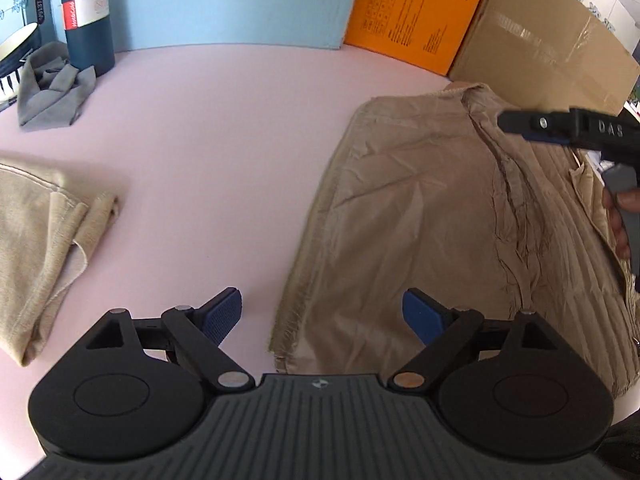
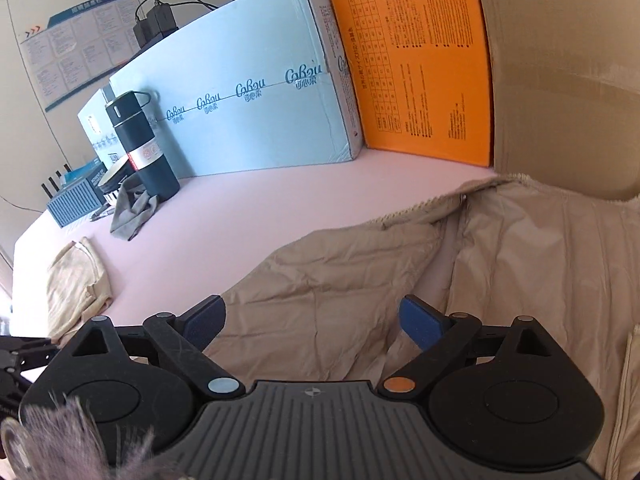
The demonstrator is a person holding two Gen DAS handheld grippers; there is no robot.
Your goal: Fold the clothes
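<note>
A beige jacket [image 1: 420,208] lies spread on the pink table [image 1: 208,140], inner lining up, with its collar toward the cardboard box. My left gripper [image 1: 322,312] hovers open at the jacket's lower left edge. Its right pad is over the fabric and its left pad over bare table, and nothing is pinched. In the right wrist view, my right gripper [image 2: 316,320] stands open above the folded-over panel of the jacket [image 2: 340,264], holding nothing. From the left wrist view, the right gripper [image 1: 510,122] reaches in over the collar area, with a hand [image 1: 618,220] on its handle.
A folded beige garment [image 1: 40,248] lies at the table's left. Further back sit a crumpled grey cloth [image 1: 52,88] and a dark flask [image 1: 86,16]. A blue box [image 1: 240,0], an orange box [image 1: 412,12] and a cardboard box [image 1: 552,40] wall the far edge.
</note>
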